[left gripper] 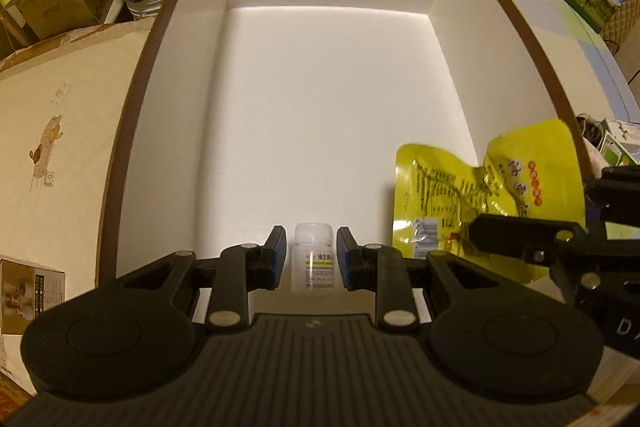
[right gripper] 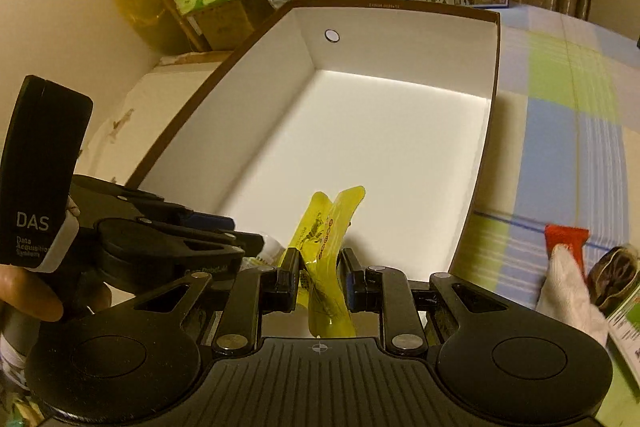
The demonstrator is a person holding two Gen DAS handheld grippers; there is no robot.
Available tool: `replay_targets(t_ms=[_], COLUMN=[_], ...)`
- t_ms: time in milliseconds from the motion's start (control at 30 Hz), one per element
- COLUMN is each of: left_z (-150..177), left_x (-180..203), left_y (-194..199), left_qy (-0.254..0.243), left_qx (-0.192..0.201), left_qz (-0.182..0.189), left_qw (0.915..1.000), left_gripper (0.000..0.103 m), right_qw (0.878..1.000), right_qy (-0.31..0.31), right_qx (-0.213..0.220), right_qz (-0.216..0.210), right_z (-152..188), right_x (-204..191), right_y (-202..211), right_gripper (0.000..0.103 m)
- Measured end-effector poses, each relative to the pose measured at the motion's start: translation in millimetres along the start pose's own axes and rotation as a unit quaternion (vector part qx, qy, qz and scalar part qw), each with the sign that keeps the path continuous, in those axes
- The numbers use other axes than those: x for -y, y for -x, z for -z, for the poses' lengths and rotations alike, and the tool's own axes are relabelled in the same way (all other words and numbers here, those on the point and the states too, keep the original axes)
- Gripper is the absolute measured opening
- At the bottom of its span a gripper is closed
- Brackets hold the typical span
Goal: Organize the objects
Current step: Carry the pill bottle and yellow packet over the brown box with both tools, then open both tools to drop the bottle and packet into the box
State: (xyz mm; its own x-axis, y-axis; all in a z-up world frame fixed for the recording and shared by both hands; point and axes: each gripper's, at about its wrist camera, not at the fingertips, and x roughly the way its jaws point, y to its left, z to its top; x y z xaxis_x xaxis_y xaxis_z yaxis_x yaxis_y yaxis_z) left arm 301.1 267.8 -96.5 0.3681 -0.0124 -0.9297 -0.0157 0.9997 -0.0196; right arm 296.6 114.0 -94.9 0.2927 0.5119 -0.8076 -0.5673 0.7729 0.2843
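Big white box (left gripper: 320, 115) with brown rim sits on the checked cloth of the bench (right gripper: 560, 131), inside bare so far, small round hole in its far wall. Both my tools hang over its near end, pointing steeply down.

Yellow foil pouch (right gripper: 324, 255): pinched edge-on in my right gripper (right gripper: 320, 281), fingers (right gripper: 290, 277) closed about as tight as they go on the thin crumpled foil. In the left wrist view the pouch hangs over the box's near right corner, part of it over the rim.

Small white pill bottle (left gripper: 313, 259): upright between my left gripper (left gripper: 312, 255) fingers, cap pointing away. Fingers nearly closed, pads at the bottle's sides; a thin bright gap shows either side, so the hold looks light, though I judge it is held.

Outside the box by the bench's right edge: red packet (right gripper: 566, 237) and a white cloth (right gripper: 568, 287), not yet sorted.

Risks, my guess:
- Pouch straddles the rim at the near right corner; let go there and it may drape over the wall or slide out onto the bench.
- Bottle is smooth and round, grip shallow; it could slip, tip and roll across the box floor.
- My two tools are close together at the near end; a bump could knock either item loose.
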Motion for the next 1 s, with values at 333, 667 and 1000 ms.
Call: replay_targets(t_ms=[333,667,1000], left_z=[0,6,20], left_x=[-9,-14,-12], left_y=[14,37,68], left_qy=[0.016,0.028,0.036], left_qx=[0.020,0.049,0.073], left_qz=[0.006,0.012,0.004], left_qw=[0.9996,0.9983,0.9967], left_gripper=[0.036,0.053,0.068], right_qw=[1.000,0.998,0.998], right_qy=[0.021,0.053,0.061], right_qx=[-0.008,0.016,0.033], right_qz=[-0.002,0.002,0.004], right_z=[-7,-6,6], right_x=[-4,-6,-8], right_y=[-5,16,51], right_gripper=[0.019,0.041,0.048])
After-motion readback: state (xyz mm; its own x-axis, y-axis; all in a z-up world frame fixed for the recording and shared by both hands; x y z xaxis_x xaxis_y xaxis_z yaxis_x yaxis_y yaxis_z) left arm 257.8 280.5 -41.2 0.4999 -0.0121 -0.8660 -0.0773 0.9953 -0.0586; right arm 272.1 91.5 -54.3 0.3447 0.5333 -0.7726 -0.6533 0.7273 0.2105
